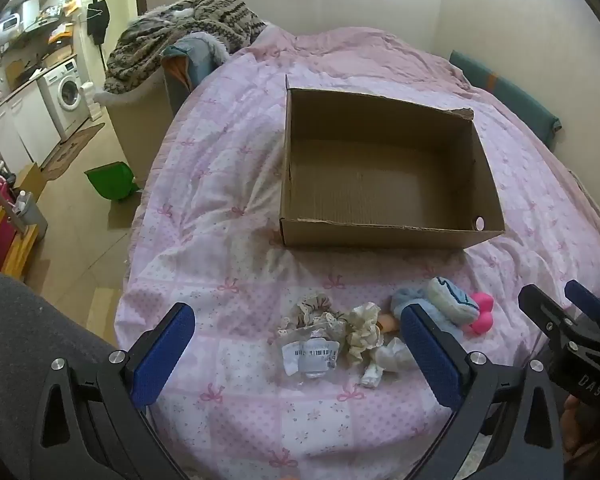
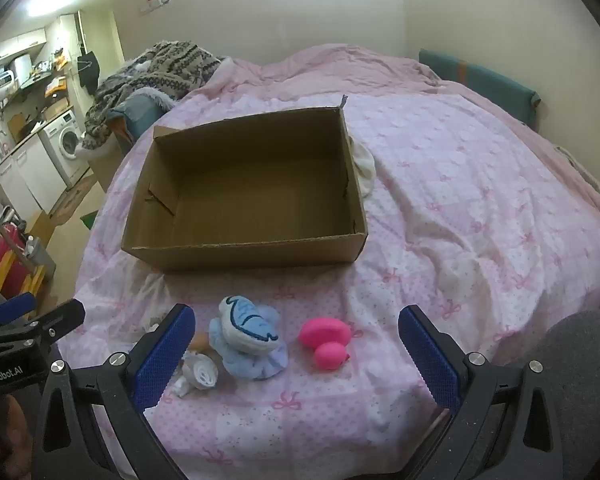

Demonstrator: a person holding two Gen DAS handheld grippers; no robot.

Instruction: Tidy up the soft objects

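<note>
An empty brown cardboard box [image 1: 384, 168] [image 2: 244, 200] sits open on the pink bedspread. In front of it lies a row of soft things: a beige scrunchie [image 1: 314, 314] over a clear packet with a barcode label [image 1: 310, 354], a cream scrunchie [image 1: 364, 330], a white crumpled cloth [image 1: 384, 362] [image 2: 198, 372], a light blue plush toy [image 1: 448, 306] [image 2: 250, 338] and two pink soft pieces [image 1: 480, 314] [image 2: 326, 340]. My left gripper [image 1: 296, 356] is open above the scrunchies. My right gripper [image 2: 296, 356] is open above the blue plush and pink pieces.
The pink patterned bedspread [image 1: 228, 200] [image 2: 480, 200] covers the bed. A patterned blanket [image 1: 180, 36] is piled at the far left. A white cloth [image 2: 364, 164] lies beside the box's right wall. The floor with a green bin [image 1: 110, 184] lies left of the bed.
</note>
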